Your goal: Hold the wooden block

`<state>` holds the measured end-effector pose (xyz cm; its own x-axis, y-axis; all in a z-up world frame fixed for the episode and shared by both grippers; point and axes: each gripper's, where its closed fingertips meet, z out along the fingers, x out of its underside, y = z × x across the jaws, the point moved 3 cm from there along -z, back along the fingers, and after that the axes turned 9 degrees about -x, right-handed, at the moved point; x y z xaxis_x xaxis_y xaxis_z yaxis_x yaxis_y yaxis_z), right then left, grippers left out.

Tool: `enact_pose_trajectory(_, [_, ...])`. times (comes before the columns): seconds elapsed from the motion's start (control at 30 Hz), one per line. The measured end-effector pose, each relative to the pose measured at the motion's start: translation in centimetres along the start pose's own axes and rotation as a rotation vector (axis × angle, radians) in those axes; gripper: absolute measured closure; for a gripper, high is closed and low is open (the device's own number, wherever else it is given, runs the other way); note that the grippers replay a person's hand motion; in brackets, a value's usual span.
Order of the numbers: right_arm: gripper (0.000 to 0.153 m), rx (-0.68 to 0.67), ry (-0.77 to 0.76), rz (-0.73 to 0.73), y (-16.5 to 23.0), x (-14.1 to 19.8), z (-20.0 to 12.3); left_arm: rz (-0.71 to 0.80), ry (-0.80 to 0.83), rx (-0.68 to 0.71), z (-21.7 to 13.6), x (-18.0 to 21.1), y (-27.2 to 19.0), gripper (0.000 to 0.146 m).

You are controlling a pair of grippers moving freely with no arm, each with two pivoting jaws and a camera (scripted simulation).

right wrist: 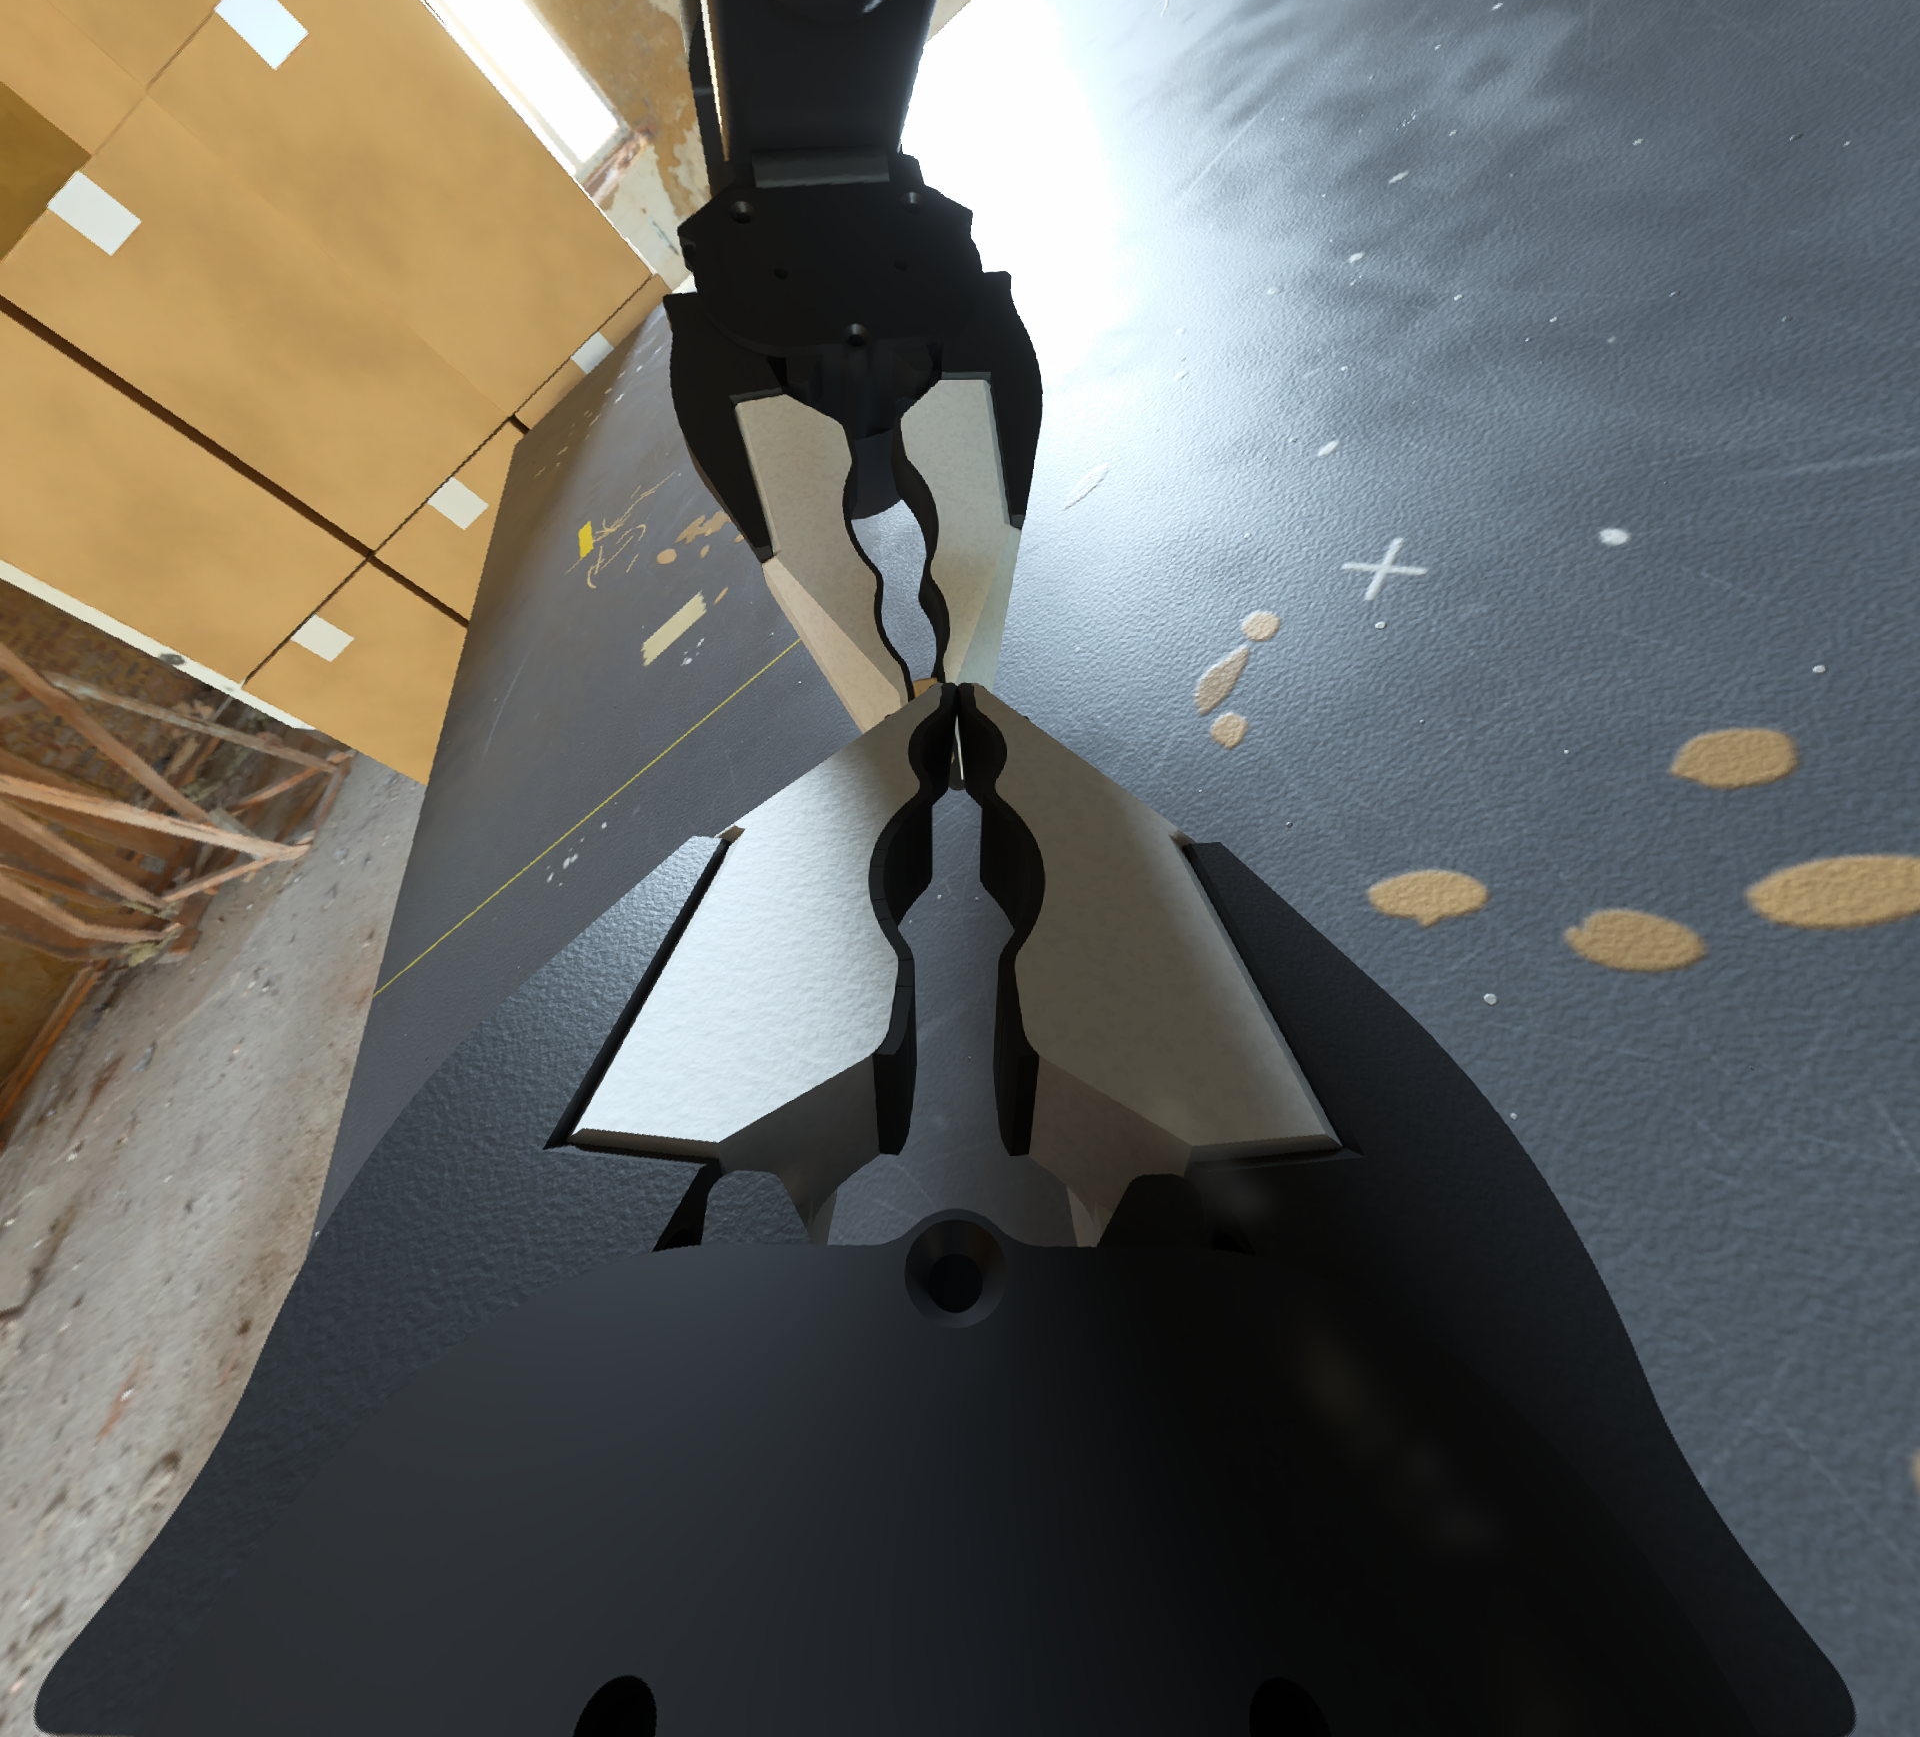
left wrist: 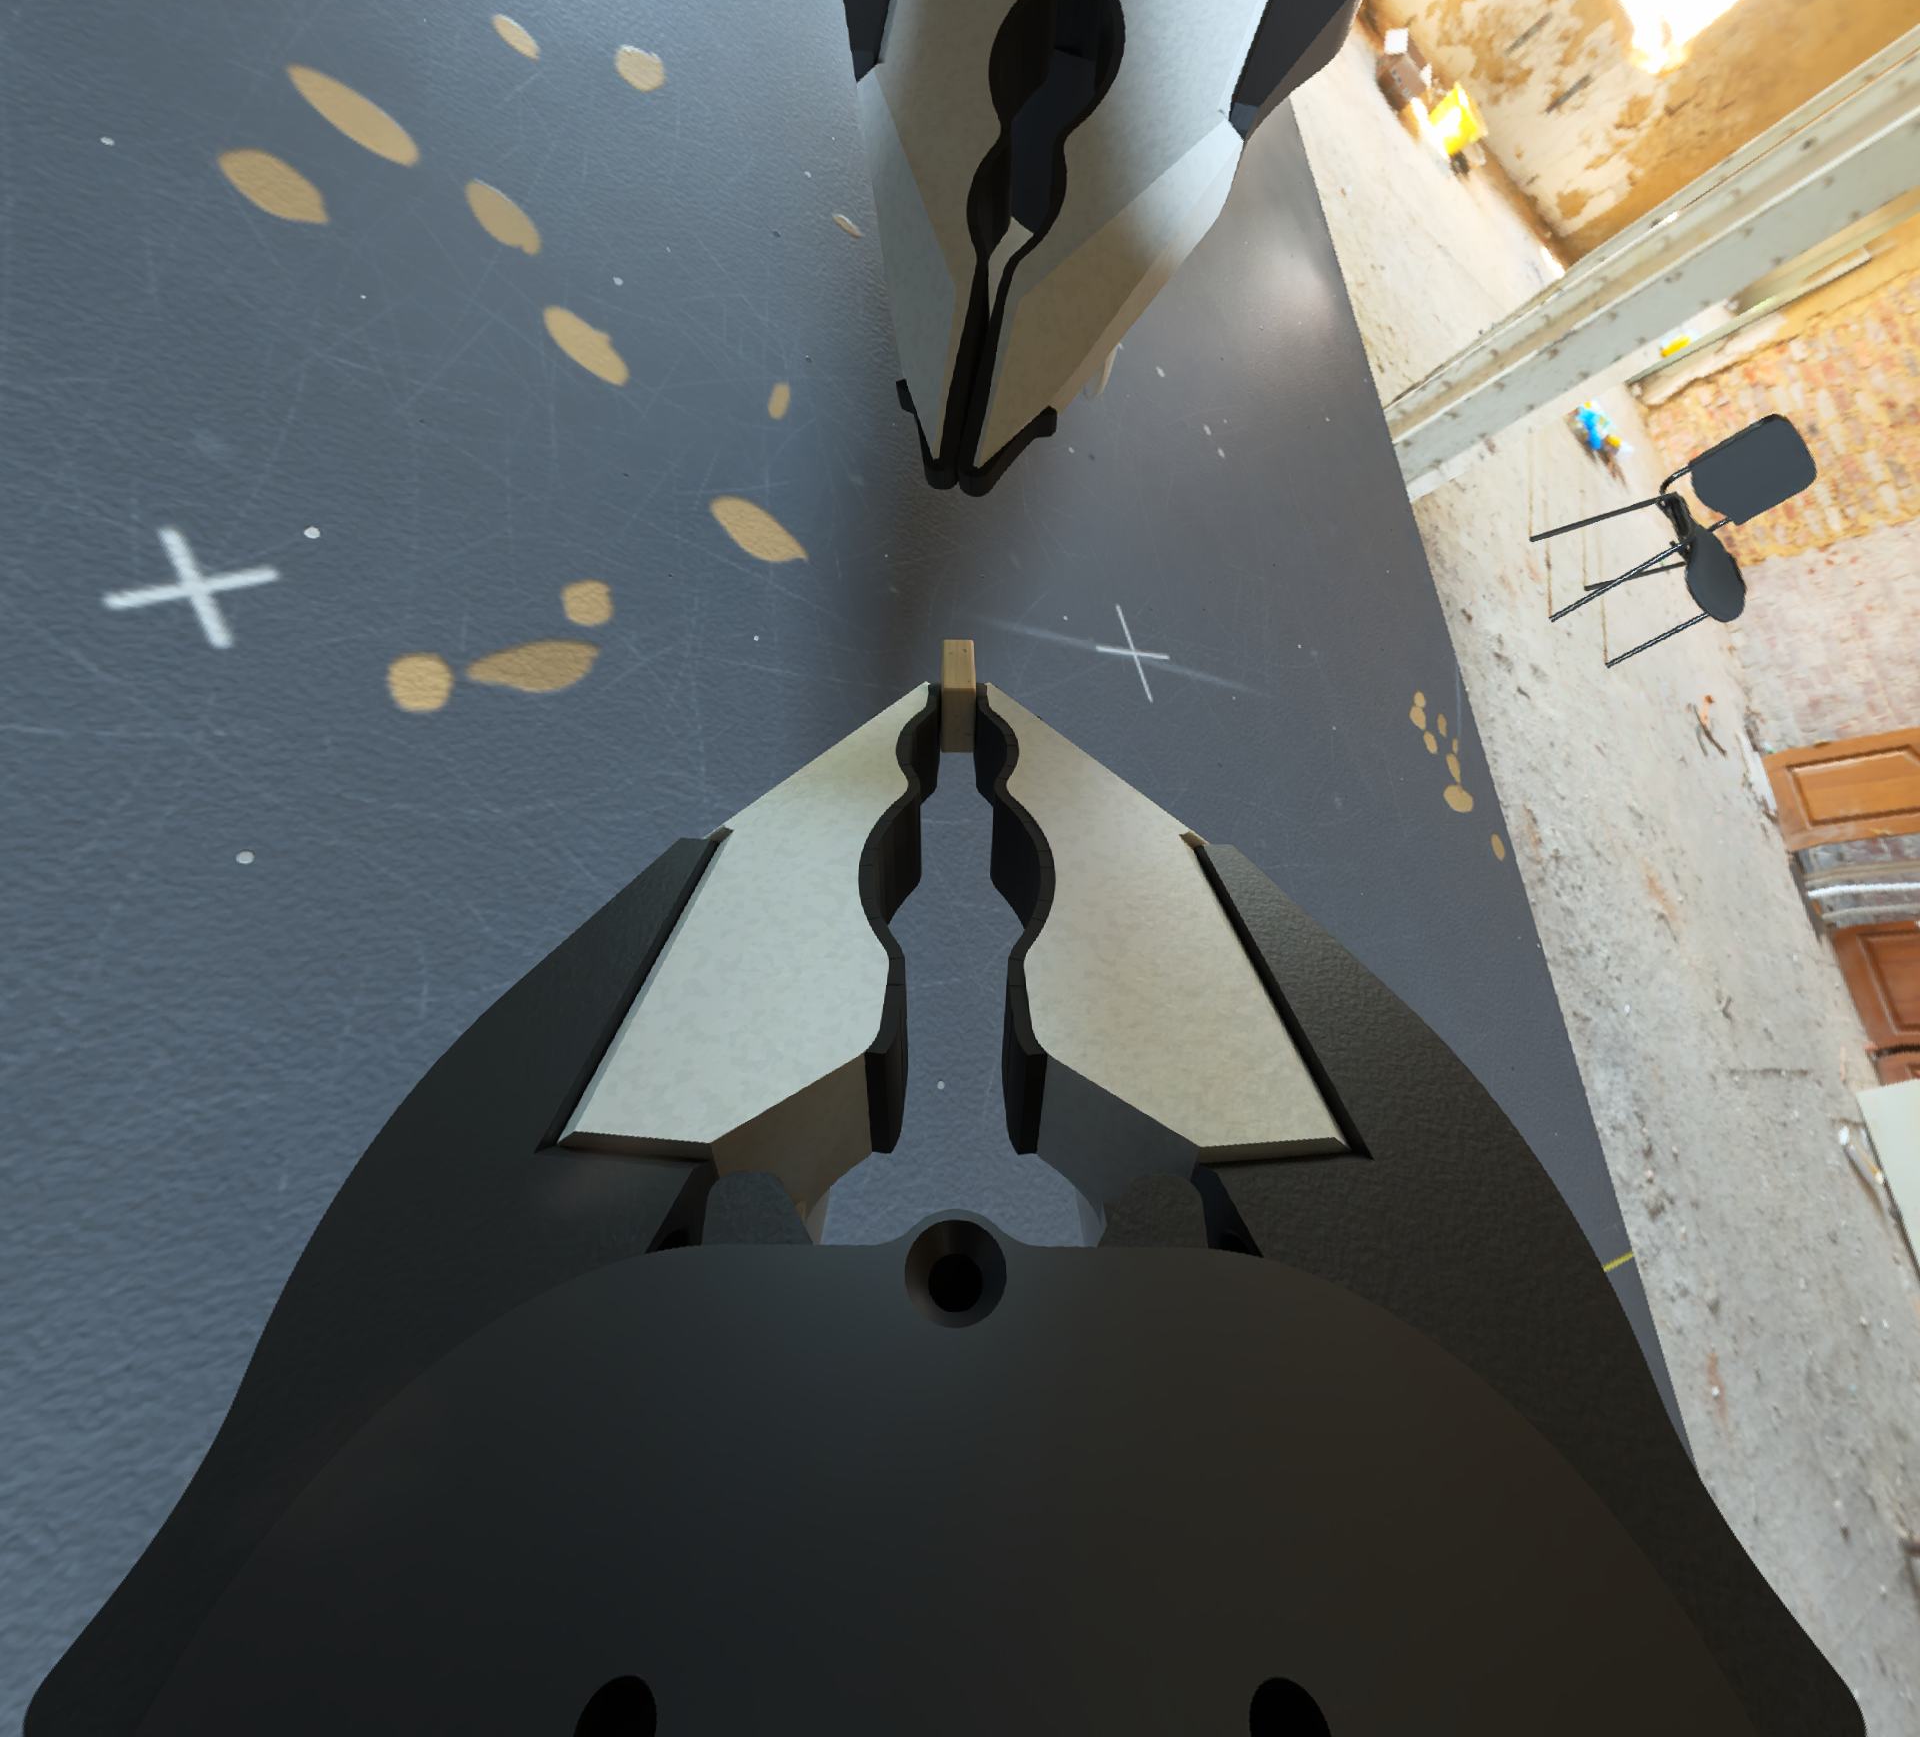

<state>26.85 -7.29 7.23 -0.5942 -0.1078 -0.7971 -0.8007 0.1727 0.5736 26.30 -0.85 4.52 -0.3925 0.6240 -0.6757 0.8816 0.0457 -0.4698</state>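
Observation:
In the left wrist view, my left gripper is shut on a small pale wooden block, which sticks out a little past the fingertips above the dark table. My right gripper faces it from beyond, jaws together and empty, a short gap away from the block. In the right wrist view, my right gripper is shut, tip to tip with the left gripper. The block is mostly hidden there.
The table has tan paint spots and white chalk crosses. Its edge runs down the right side of the left wrist view, with a black chair on the floor beyond. Cardboard boxes stand beside the table.

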Motion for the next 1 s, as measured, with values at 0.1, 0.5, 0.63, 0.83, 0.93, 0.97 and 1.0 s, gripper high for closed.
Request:
enact_pose_trajectory(0.1, [0.153, -0.009, -0.008, -0.013, 0.14, -0.11, -0.06, 0.005, -0.011, 0.010, -0.05, -0.07, -0.08, 0.141])
enact_pose_trajectory(0.5, [0.153, 0.001, -0.006, -0.083, 0.56, -0.21, -0.18, 0.028, -0.039, 0.017, -0.27, -0.28, -0.24, 0.141])
enact_pose_trajectory(0.63, [0.153, -0.004, -0.005, -0.091, 0.73, -0.19, -0.15, 0.024, -0.047, 0.018, -0.31, -0.36, -0.21, 0.141])
enact_pose_trajectory(0.83, [0.153, -0.006, 0.004, -0.099, 0.75, -0.17, -0.14, 0.015, -0.044, 0.043, -0.25, -0.35, -0.40, 0.141])
enact_pose_trajectory(0.93, [0.153, 0.004, 0.008, -0.115, 0.79, -0.13, -0.23, 0.007, -0.050, 0.056, -0.29, -0.42, -0.48, 0.141])
enact_pose_trajectory(0.97, [0.153, 0.012, 0.010, -0.120, 0.79, -0.12, -0.25, 0.003, -0.053, 0.059, -0.31, -0.44, -0.48, 0.141])
enact_pose_trajectory(1.0, [0.153, 0.019, 0.011, -0.126, 0.80, -0.10, -0.27, 0.000, -0.054, 0.060, -0.31, -0.46, -0.47, 0.141])
